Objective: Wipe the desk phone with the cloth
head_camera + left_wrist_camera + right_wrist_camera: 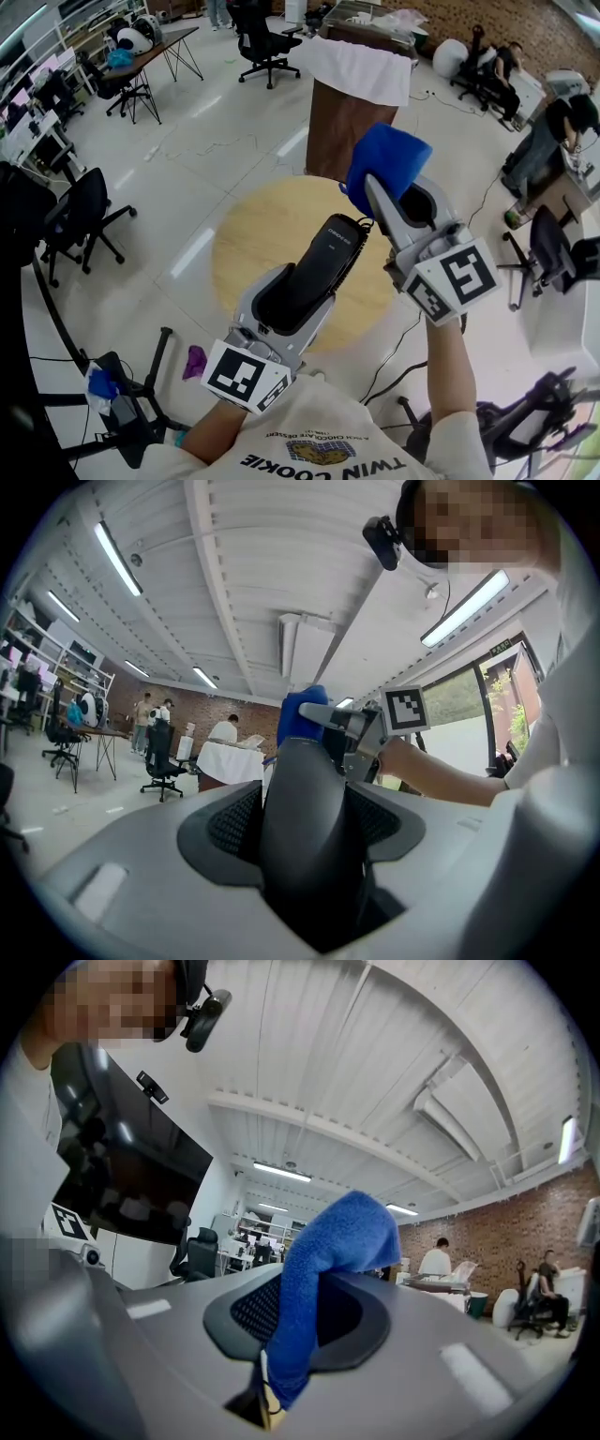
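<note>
**WORKSPACE AND GRIPPER STATUS**

**1. Surroundings**
- Pale glossy floor (187, 159) across the whole head view.
- Round wooden table top (253, 244) directly beneath both grippers.
- Brown cabinet (337, 122) just beyond the table, draped on top with a white sheet (361, 70).
- Black office chairs (84, 220) along the left side and at the far end of the room.

**2. Left gripper** (305, 813)
- Raised above the table.
- Marker cube (246, 375) at the rear end, nearest the person.
- Jaws spread wide and clamped on the black handset (314, 272) of the desk phone, one pad against each flank.

**3. Right gripper** (305, 1321)
- Raised to the right of the left gripper and a little further from the person.
- Marker cube (455, 279) at the rear end.
- Jaws drawn almost together, pinching the blue cloth (384, 159).

**4. Handset**
- Gripped across its lower half.
- Upper half projecting past the jaw tips, toward the cloth.
- Small pale print on the upper back, too small to read.

**5. Blue cloth**
- Draped over the tips of the right jaws and bunched above them.
- Just beside the upper end of the handset; contact with it not determinable from any view.

**6. Minor item**
- Small purple scrap (194, 361) on the floor, left of the left marker cube.
</note>
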A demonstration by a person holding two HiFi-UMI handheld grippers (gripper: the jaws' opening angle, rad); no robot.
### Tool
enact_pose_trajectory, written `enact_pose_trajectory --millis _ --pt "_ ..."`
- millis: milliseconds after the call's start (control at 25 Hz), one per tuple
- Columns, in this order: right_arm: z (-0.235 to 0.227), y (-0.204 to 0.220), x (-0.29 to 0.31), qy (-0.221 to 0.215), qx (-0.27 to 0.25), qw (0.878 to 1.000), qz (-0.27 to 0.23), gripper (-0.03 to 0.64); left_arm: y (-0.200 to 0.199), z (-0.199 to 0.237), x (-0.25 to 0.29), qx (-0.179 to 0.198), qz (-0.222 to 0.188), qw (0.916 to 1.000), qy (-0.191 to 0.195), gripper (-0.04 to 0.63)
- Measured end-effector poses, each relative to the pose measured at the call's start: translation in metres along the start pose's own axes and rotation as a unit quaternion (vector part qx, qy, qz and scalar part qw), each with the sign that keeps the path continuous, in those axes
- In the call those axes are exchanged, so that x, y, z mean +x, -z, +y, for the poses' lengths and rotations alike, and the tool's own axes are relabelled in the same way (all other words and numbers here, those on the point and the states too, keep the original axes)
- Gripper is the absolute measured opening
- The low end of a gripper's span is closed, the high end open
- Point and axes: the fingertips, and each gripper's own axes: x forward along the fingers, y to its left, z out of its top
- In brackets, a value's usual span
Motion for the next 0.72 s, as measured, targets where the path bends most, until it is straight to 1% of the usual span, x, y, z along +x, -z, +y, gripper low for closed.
enact_pose_trajectory --millis 120,320,520,720 --pt "0.006 0.003 0.011 -0.013 0.003 1.0 0.006 0.06 0.0 -0.001 -0.001 0.009 0.001 1.0 -0.001 0.27" --pt "0.018 0.006 0.029 -0.041 -0.009 0.999 0.023 0.06 0.002 0.0 -0.001 0.021 0.005 0.9998 -0.004 0.27" --pt "0.022 0.012 0.036 -0.051 -0.018 0.998 0.037 0.06 0.005 0.001 0.0 0.023 0.007 0.9997 -0.004 0.27" --pt "0.035 0.011 0.042 -0.066 -0.033 0.996 0.045 0.06 0.007 0.001 -0.001 0.044 0.008 0.999 -0.01 0.27"
